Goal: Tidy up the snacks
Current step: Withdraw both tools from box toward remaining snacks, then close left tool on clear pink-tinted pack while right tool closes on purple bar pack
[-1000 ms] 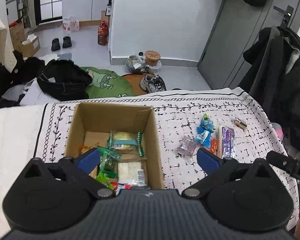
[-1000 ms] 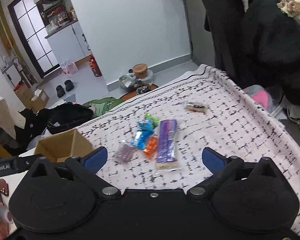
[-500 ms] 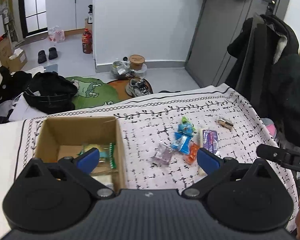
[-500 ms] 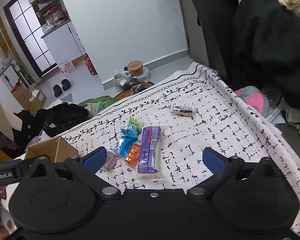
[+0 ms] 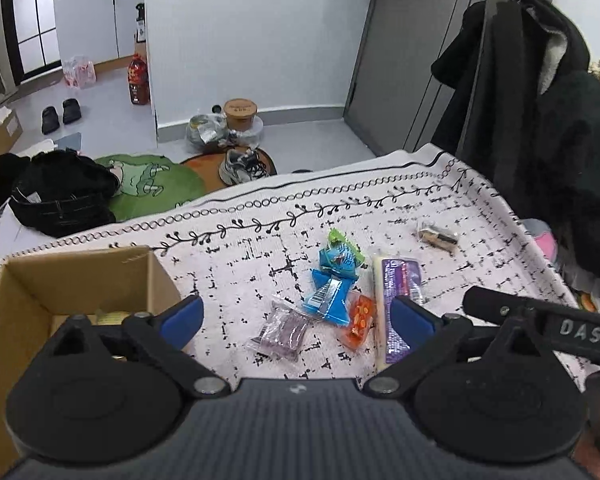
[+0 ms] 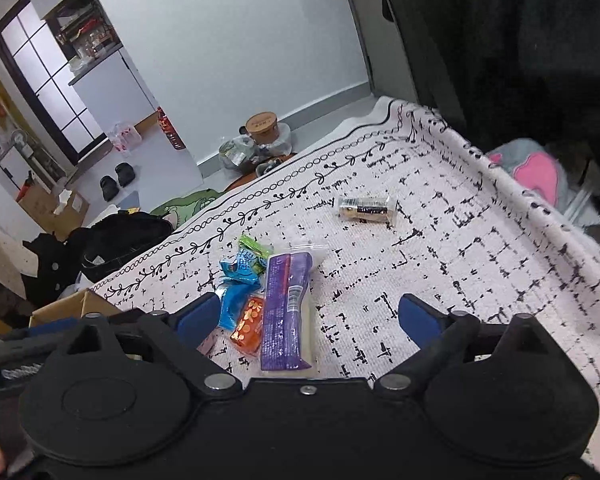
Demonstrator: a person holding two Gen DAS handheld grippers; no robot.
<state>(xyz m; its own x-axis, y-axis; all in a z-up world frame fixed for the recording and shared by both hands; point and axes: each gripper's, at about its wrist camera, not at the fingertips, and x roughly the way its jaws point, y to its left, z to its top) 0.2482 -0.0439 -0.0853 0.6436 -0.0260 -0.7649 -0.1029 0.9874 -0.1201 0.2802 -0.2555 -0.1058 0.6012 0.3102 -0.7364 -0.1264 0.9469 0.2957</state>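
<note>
Both grippers empty and spread but closing, left gripper (image 5: 296, 316) over the small packets (image 5: 332, 296), right gripper (image 6: 308, 316) over the purple bar (image 6: 286, 308), likely so each grabs one for the cardboard box (image 5: 80, 280) beside them

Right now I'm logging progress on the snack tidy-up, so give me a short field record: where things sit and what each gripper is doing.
surface: patterned cloth
box: cardboard box at the cloth's left end, a few packets inside
loose cluster: purple bar, orange packet, blue packets, clear purple packet
apart: small brown packet, alone, farther back
left gripper: closing, nothing held
right gripper: closing, nothing held, over the purple bar
</note>
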